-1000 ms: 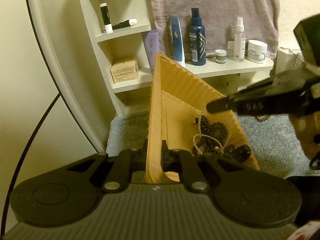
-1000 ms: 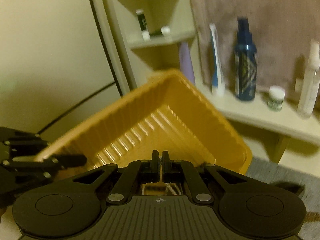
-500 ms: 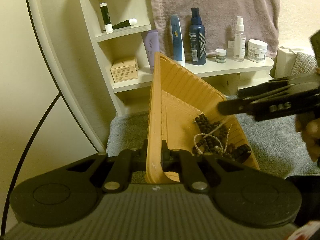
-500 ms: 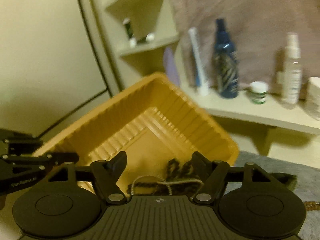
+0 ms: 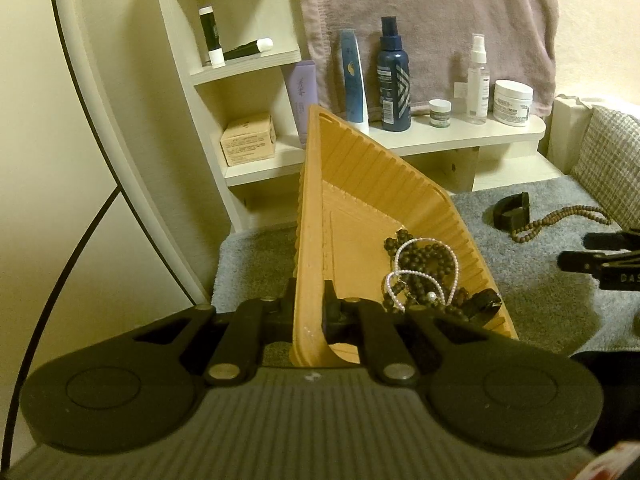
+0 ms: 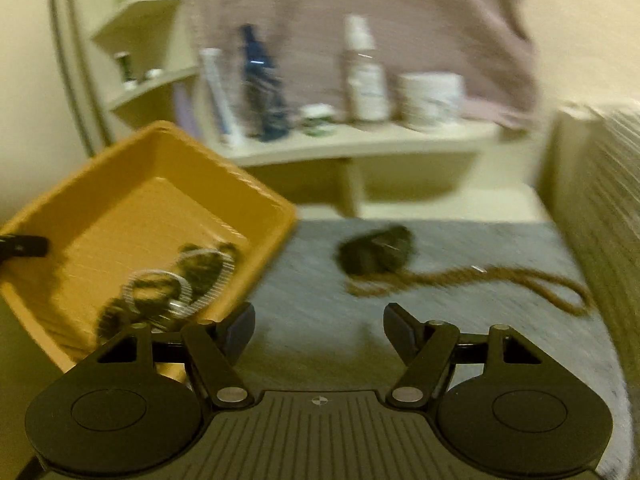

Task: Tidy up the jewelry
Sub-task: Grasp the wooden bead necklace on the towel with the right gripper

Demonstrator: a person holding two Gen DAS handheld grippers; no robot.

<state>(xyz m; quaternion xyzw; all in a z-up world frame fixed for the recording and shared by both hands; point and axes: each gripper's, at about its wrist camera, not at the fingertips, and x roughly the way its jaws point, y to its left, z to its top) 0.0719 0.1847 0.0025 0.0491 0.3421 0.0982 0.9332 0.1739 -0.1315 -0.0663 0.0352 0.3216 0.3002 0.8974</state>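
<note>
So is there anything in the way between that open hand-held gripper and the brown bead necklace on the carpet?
Nothing visible blocks it. The right hand-held gripper stands open over bare grey carpet, and the brown bead necklace lies ahead of it. A black object sits at the necklace's far left end, off to the side.

Bead strands (image 5: 420, 276) inside the tray (image 5: 360, 184); right of it, bangle (image 5: 512, 210) and necklace (image 5: 560, 220) on the carpet (image 5: 540, 300).

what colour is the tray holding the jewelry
Orange-yellow tray, with ribbed walls; the left wrist view shows it best.
</note>
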